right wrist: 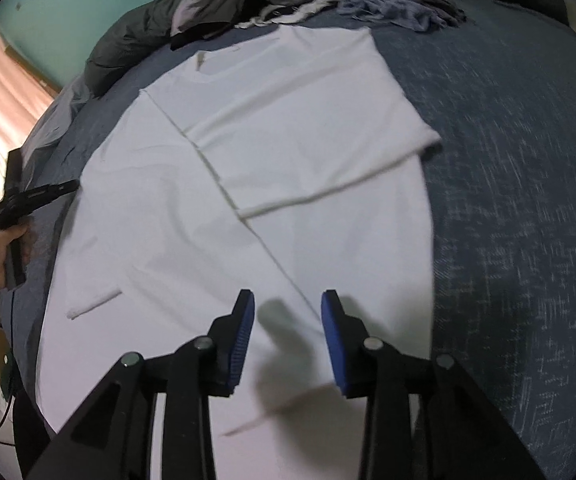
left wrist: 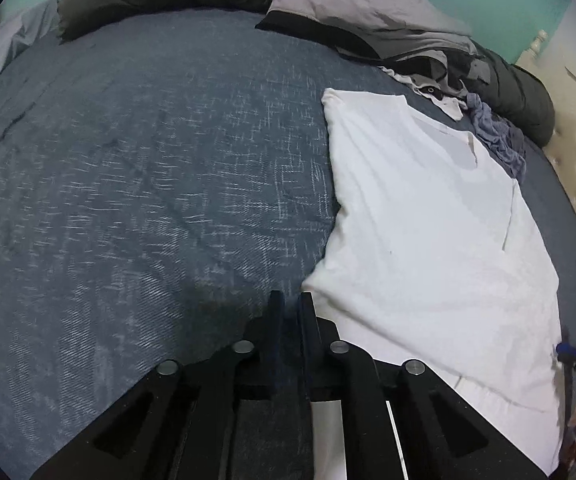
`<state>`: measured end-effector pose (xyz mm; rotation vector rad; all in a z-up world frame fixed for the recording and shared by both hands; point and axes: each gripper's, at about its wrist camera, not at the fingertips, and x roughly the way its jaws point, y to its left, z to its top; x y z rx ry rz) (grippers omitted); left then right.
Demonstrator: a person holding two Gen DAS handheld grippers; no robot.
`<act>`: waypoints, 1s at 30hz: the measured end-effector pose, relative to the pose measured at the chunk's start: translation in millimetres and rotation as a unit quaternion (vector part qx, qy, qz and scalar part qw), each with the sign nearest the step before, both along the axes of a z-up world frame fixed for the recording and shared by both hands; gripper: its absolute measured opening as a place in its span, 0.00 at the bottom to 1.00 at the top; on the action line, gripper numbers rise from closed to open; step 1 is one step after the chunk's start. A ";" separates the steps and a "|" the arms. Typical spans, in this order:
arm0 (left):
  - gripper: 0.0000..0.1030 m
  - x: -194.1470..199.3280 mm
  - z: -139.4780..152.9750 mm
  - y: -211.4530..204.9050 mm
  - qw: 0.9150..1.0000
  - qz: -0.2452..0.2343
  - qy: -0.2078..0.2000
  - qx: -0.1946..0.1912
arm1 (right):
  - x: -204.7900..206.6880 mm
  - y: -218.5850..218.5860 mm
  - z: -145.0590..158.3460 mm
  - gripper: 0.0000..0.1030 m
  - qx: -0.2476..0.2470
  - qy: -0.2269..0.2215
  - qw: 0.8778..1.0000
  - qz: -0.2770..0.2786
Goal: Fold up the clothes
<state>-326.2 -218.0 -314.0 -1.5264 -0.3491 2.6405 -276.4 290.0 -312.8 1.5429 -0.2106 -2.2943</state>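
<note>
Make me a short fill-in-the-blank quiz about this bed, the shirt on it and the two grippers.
1. The shirt spread on the bed is ____ in colour.
2. The blanket under the shirt is dark ____.
3. The right gripper hangs over the shirt with its jaws ____.
4. The left gripper has its jaws ____, beside the shirt's edge.

Missing words: white; blue; open; shut
</note>
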 end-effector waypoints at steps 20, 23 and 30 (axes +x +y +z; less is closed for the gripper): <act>0.10 75.2 50.3 -25.8 1.000 0.001 0.001 -0.022 | 31.2 25.5 2.7 0.03 0.034 0.014 0.999 -0.028; 0.10 85.6 60.1 -24.0 1.000 0.000 0.003 -0.022 | 35.3 26.7 7.7 0.03 0.065 0.026 0.997 -0.034; 0.10 109.0 73.4 -12.7 1.000 -0.011 0.004 -0.024 | 43.4 25.8 22.1 0.04 0.006 0.035 0.998 -0.058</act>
